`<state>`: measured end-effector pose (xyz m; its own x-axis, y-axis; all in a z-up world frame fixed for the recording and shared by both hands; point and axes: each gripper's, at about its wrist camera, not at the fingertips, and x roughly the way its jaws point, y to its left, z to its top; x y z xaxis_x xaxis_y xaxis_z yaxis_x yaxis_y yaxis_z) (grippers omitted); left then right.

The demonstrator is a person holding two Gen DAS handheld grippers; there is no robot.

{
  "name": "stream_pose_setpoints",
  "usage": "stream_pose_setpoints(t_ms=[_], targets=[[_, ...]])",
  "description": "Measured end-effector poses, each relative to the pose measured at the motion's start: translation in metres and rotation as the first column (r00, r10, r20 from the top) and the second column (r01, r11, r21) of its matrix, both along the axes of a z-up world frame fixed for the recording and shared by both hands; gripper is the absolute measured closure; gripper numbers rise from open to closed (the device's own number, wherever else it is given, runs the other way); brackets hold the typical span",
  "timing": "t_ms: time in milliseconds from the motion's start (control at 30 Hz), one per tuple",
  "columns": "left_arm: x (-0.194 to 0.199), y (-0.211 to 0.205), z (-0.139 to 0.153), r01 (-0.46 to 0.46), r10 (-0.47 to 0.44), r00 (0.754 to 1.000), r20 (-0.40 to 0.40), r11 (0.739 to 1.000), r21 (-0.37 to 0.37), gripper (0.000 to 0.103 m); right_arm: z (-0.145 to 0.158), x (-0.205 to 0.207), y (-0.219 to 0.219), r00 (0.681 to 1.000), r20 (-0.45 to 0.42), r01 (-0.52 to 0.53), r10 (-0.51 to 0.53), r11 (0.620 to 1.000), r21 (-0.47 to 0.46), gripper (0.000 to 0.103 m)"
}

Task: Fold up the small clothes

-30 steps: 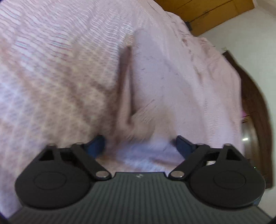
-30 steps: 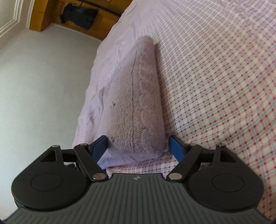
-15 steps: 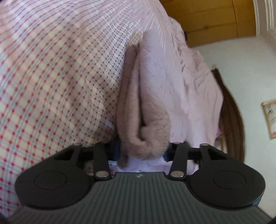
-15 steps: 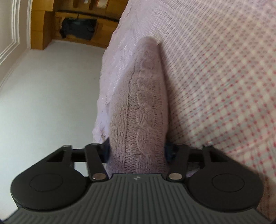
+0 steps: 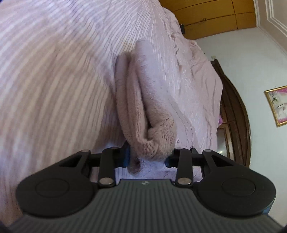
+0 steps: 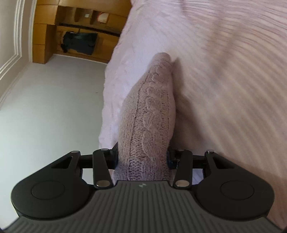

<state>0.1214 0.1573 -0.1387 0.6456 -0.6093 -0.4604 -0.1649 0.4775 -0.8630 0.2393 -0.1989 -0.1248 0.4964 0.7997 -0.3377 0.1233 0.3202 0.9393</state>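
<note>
In the left wrist view, the left gripper point(image 5: 146, 157), black with blue finger pads, is clenched on the near end of a small mauve-pink knitted garment point(image 5: 141, 107). The soft wool is bunched and doubled between the two pads, its fleecy inner side turned outward in thick folds. From the jaws the garment runs away along the pale pink checked bedsheet point(image 5: 53, 80), which lies under and around it; the sheet's pattern is smeared by blur. To the right, the sheet is creased where it falls over the bed's edge. Beyond it stand a dark wooden arched headboard point(image 5: 238, 114) and a white wall with a gold-framed picture point(image 5: 277, 105). Orange-brown wooden cabinet panels point(image 5: 211, 18) show at the top.

In the right wrist view, the right gripper point(image 6: 142, 159), of the same black build, is clamped on the other end of the same knitted garment point(image 6: 148, 114). Here the outer face shows, with a raised cable pattern running lengthwise. The fabric stands up as a narrow folded ridge, pinched tight at the jaws and tapering to a rounded tip farther off. It sits at the edge of the checked bedsheet point(image 6: 224, 71), which fills the right side and is streaked with blur. To the left lies a pale grey floor point(image 6: 50, 100). At the top left are wooden shelves point(image 6: 80, 16) with a dark bag point(image 6: 79, 43) on the lower ledge.
</note>
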Motion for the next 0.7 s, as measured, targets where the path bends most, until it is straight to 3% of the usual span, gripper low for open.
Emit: stream_pose_setpoints(t_ms=[100,233,433,567,700], targets=[[-0.011,-0.008,-0.002,0.006,-0.006,1.0,0.003,0.999,0.032,0.065,-0.008,-0.026,-0.013,1.0,-0.009,0.015,-0.014,1.0,0.016,0.053],[-0.011,-0.02,0.005,0.013,-0.013,1.0,-0.006,0.996,0.086,0.064,-0.014,-0.026,-0.014,0.999,-0.015,0.029,-0.029,0.999,0.014,0.052],[0.003,-0.022,0.019,0.007,0.001,0.999,-0.044,0.983,0.184,0.04,0.004,-0.033,-0.015,1.0,0.016,-0.003,0.005,0.994,-0.111,0.042],[-0.032,-0.018,0.052,-0.041,0.04,0.999,0.01,0.932,0.361,0.035,0.032,-0.06,-0.028,0.997,0.072,0.004,0.011,0.979,-0.203,0.04],[-0.088,-0.033,0.093,-0.153,0.062,0.98,0.188,0.838,0.524,0.019,0.075,-0.117,-0.043,0.971,0.24,0.059,0.013,0.956,-0.289,0.04]])
